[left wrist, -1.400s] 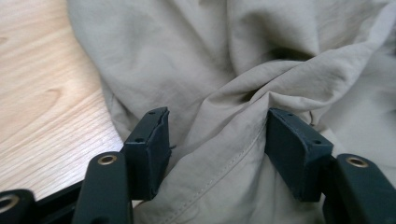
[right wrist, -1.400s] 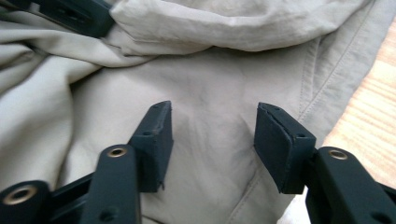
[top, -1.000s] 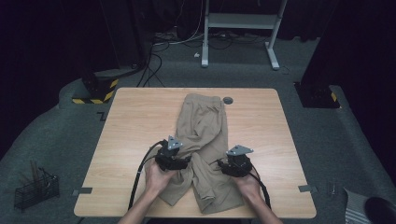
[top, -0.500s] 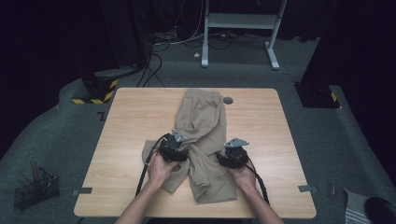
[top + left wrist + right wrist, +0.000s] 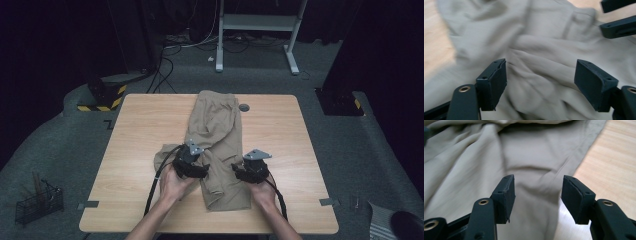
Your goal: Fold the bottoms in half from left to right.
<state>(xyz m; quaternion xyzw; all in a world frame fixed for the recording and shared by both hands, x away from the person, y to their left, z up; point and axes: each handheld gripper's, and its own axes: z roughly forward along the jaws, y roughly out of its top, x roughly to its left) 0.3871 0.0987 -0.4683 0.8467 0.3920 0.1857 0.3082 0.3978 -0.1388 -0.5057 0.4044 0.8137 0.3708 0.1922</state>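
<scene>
on our wooden desk (image 5: 140, 130), both grippers' fingers (image 5: 492, 83) spread over the trousers (image 5: 215, 130); we risk pinching several layers, bunching them.

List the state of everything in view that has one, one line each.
Tan trousers: lying rumpled on the table, part folded, not gripped.
Left gripper: open, jaws apart over the cloth.
Right gripper: open, above the trousers' edge.
Wooden table: bearing the trousers.
</scene>
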